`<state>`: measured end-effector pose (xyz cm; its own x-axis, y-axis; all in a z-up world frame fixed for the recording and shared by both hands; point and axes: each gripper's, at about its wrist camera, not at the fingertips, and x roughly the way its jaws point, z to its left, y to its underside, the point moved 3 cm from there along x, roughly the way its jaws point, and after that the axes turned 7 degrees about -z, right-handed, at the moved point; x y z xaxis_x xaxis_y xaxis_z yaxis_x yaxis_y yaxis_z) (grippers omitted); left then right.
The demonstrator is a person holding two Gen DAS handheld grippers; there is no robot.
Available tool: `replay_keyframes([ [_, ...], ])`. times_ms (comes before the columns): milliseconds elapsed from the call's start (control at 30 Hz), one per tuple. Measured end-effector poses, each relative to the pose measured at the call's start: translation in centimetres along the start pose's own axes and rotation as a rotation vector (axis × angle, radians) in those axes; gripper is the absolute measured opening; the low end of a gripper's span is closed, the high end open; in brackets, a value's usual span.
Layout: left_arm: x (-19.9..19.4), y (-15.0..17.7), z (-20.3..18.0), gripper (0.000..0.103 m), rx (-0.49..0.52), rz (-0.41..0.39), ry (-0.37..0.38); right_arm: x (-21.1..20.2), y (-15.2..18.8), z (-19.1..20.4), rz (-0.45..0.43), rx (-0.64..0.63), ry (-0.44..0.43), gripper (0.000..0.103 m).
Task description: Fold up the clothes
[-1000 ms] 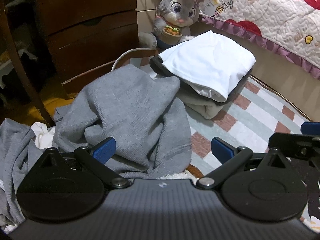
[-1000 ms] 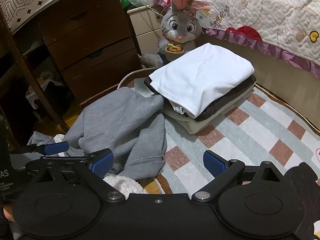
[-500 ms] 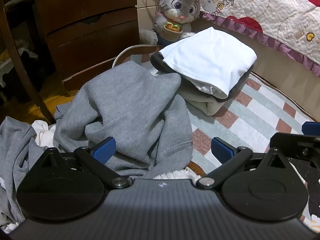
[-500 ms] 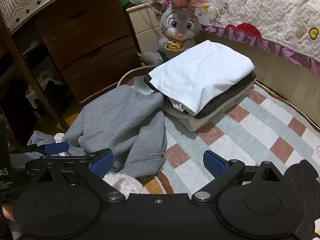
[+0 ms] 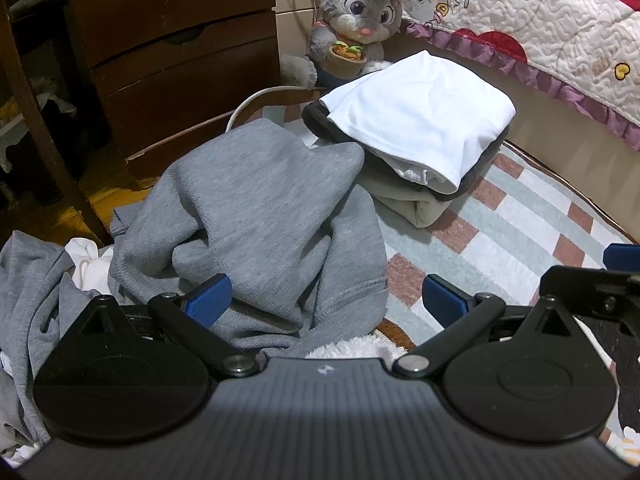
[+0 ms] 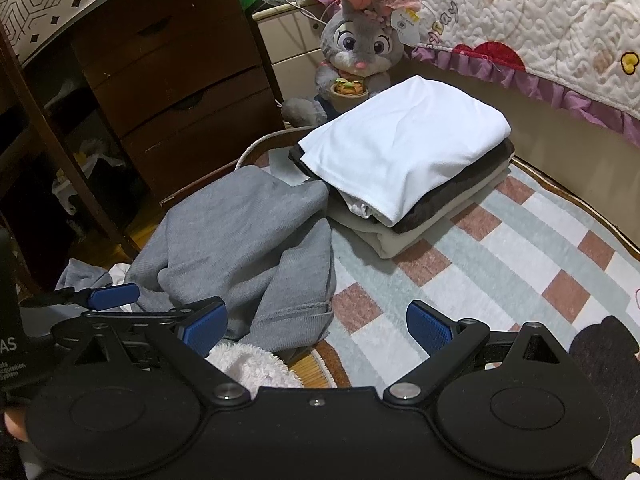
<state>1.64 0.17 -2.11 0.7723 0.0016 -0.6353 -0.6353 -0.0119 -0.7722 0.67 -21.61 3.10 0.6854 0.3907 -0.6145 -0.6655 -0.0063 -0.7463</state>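
Observation:
A crumpled grey sweater (image 5: 260,216) (image 6: 244,236) lies on the checked rug, straight ahead of both grippers. Behind it sits a stack of folded clothes (image 5: 420,148) (image 6: 404,168) with a white garment on top, a dark one and a beige one below. My left gripper (image 5: 326,300) is open, its left pad at the sweater's near folds. My right gripper (image 6: 316,326) is open too, hovering over the sweater's hem and the rug. More grey cloth (image 5: 28,288) lies at the far left. The left gripper's blue fingertip (image 6: 114,296) shows in the right wrist view.
A checked rug (image 5: 520,232) (image 6: 500,264) covers the floor. A plush rabbit (image 5: 356,24) (image 6: 356,56) sits behind the stack. A dark wooden dresser (image 5: 180,52) (image 6: 172,76) stands at the back left, a quilted bed cover (image 5: 560,20) at the right. A white fluffy item (image 6: 248,364) lies close below.
Both views have drifted slightly forward and the sweater and stack sit a bit lower and nearer. Both grippers stay open; the clothes have not moved.

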Motion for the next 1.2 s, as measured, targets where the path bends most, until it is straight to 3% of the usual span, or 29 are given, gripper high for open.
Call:
replay_keyframes([
  [267,0.4,0.0,0.8,0.103,-0.047,0.011,0.043,0.1,0.1,-0.2,0.010,0.011,-0.004,0.098],
  [467,2.4,0.1,2.3,0.103,-0.013,-0.005,-0.086,0.8,0.6,-1.1,0.004,0.121,-0.089,0.098],
  [533,3.4,0.2,3.6,0.103,-0.040,0.002,-0.098,1.8,1.2,-1.4,0.022,0.176,-0.136,0.098],
  [633,4.6,0.3,5.8,0.100,-0.104,0.004,-0.083,3.5,2.3,-1.6,0.064,0.233,-0.205,0.098],
  [833,7.0,0.3,7.8,0.083,-0.050,-0.047,-0.140,7.9,3.1,-2.8,0.123,0.327,-0.261,0.098],
  [900,7.7,0.4,8.4,0.078,-0.061,-0.028,-0.124,9.8,3.0,-4.0,0.147,0.349,-0.256,0.098],
  [1067,9.7,0.8,10.6,0.078,-0.208,0.051,-0.028,14.4,2.5,-6.9,0.208,0.406,-0.243,0.098],
  [1200,10.7,1.0,12.0,0.078,-0.276,0.061,-0.037,17.7,2.0,-7.5,0.201,0.400,-0.251,0.096],
])
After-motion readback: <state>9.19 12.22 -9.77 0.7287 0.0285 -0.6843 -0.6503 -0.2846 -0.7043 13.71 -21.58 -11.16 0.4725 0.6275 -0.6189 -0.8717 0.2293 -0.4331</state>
